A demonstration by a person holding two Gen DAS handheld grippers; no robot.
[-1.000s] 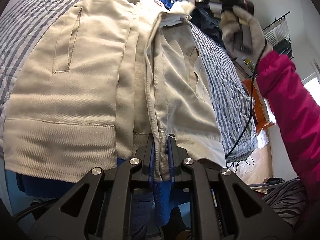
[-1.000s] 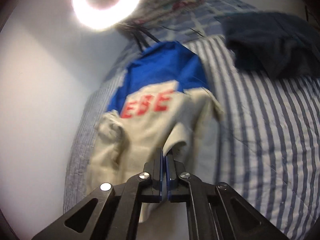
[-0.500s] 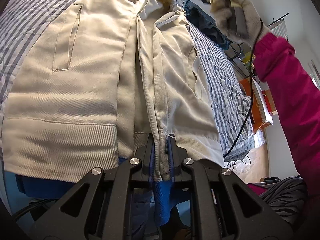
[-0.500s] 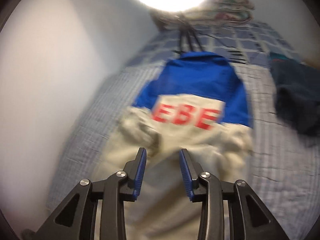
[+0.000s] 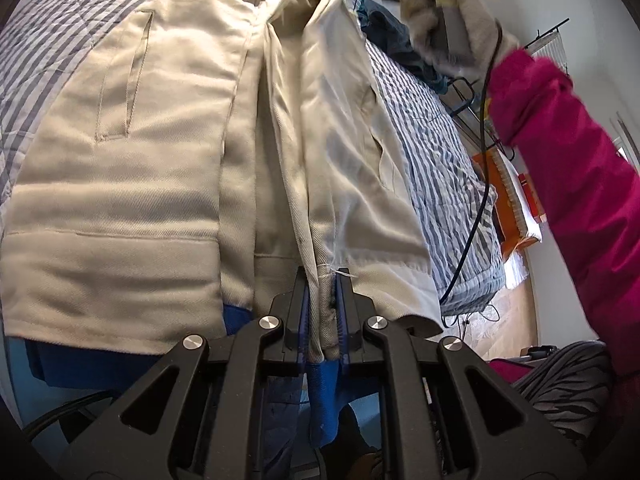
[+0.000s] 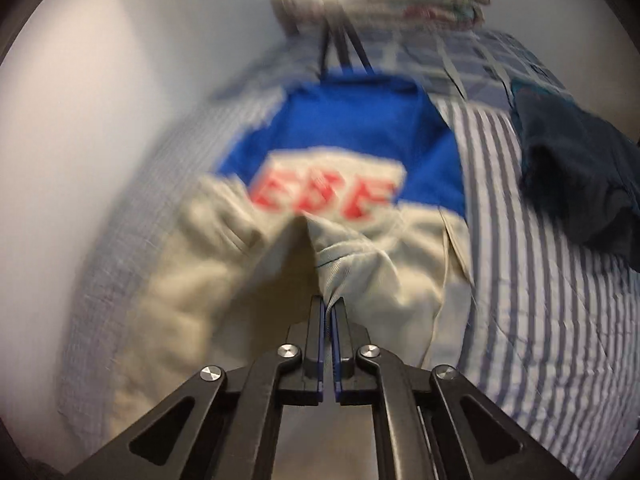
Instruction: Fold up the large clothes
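From my left wrist camera, my left gripper (image 5: 323, 300) has its jaws clenched on the hem of the beige jacket (image 5: 120, 168), right at the front edge where a blue lining hangs down below. The jacket lies spread along the striped bed (image 5: 440, 168), one front panel flat with its slit pocket showing, the other panel raised into a ridge that runs from my jaws up to the far end. There my gloved right hand (image 5: 452, 28) in a magenta sleeve (image 5: 580, 184) holds the other gripper at the jacket's upper edge, a black cable (image 5: 468, 232) trailing from it.

From my right wrist camera, blurred, my right gripper (image 6: 327, 316) has its jaws pressed nearly together on a fold of beige cloth. Beyond it the jacket turns blue, with red lettering across a pale band. A dark garment (image 6: 572, 184) lies on the bed to the right, apart from the jacket.
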